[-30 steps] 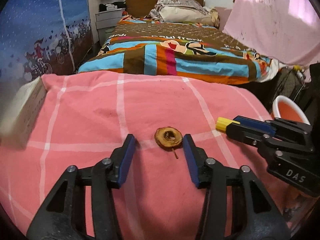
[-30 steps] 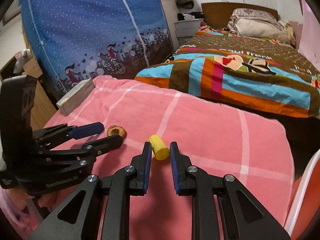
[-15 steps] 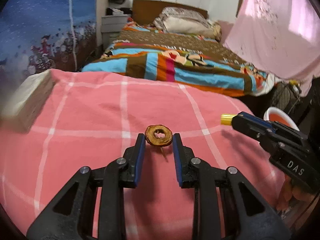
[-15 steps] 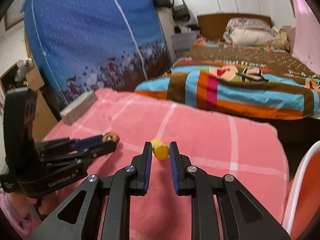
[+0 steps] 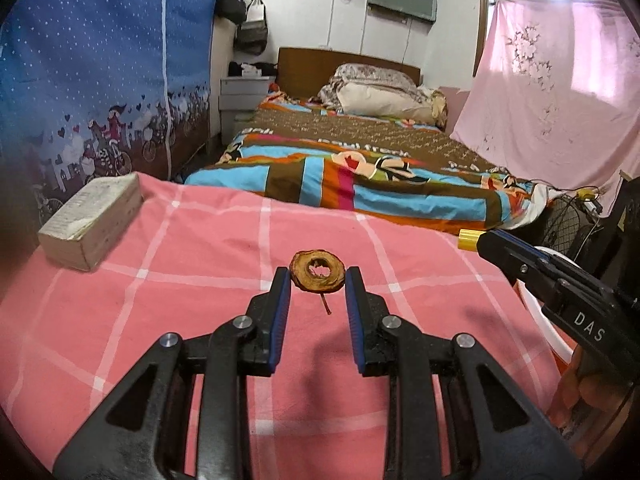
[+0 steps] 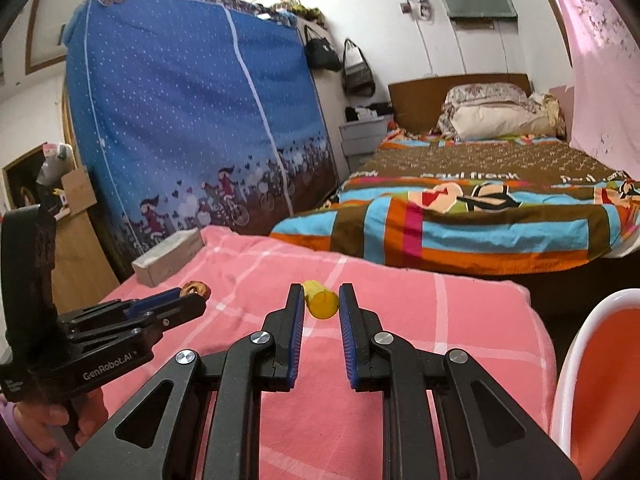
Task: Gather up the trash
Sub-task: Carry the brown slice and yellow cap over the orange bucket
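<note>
While both of my tools hang above the pink checked blanket (image 5: 168, 320), each one grips a piece of trash. My left gripper (image 5: 318, 284) has its jaws clamped on a dried brown fruit ring with a thin stem (image 5: 318, 271), lifted clear of the cloth; those jaws were closing a moment ago and now press the ring from both sides. My right gripper (image 6: 321, 300) is pinched tight on a short yellow plastic cylinder (image 6: 320, 302), also held up off the blanket.

The blanket's far edge drops away toward a low bed with a striped, multicoloured cover (image 5: 360, 176), leaving a dark gap between. A pale rectangular block (image 5: 94, 220) sits at the blanket's far left corner, well apart from both tools. At the right edge stands a white-rimmed orange bucket (image 6: 592, 360), near my right tool. The middle of the blanket lies open.

Readable writing: "DAS" on the right tool's body in the left view, "GenRobot.AI" on the left tool's body in the right view, and partly legible lettering on the bed cover.
</note>
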Available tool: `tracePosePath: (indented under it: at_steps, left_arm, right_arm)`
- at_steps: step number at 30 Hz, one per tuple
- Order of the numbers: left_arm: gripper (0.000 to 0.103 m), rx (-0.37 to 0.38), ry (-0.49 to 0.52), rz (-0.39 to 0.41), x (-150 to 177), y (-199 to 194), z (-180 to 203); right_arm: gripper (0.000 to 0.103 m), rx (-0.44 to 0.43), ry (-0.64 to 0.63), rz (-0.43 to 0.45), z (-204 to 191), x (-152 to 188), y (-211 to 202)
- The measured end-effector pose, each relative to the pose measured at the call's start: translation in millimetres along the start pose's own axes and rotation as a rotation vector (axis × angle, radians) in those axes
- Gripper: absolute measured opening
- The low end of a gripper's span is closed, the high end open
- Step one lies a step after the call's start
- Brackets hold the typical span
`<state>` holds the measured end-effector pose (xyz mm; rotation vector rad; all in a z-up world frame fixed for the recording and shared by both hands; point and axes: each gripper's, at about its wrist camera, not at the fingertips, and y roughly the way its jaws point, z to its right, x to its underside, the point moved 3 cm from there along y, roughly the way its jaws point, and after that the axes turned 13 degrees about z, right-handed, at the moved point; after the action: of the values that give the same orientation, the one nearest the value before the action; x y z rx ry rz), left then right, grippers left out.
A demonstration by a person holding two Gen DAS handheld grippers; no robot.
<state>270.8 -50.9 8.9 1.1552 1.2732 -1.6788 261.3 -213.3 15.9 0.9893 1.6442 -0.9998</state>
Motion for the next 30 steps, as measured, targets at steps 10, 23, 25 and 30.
tracePosePath:
  at_steps: [10, 23, 25, 30]
  left_arm:
    - [0.031, 0.011, 0.037, 0.215, -14.9, -36.3, 13.8]
    - [0.031, 0.141, 0.161, 0.323, -40.0, -62.3, 92.6]
    - [0.031, 0.157, 0.172, 0.314, -38.6, -59.6, 105.1]
    - [0.031, 0.166, 0.141, 0.234, -24.8, -48.9, 111.7]
  right_arm:
    - [0.016, -0.002, -0.037, 0.186, -5.6, -11.2, -34.8]
    - [0.015, 0.115, -0.067, 0.355, 22.8, -38.3, -101.8]
    - [0.015, 0.142, -0.059, 0.365, 35.0, -40.7, -112.4]
    - [0.016, 0.150, -0.001, 0.293, 60.9, -35.1, -118.2]
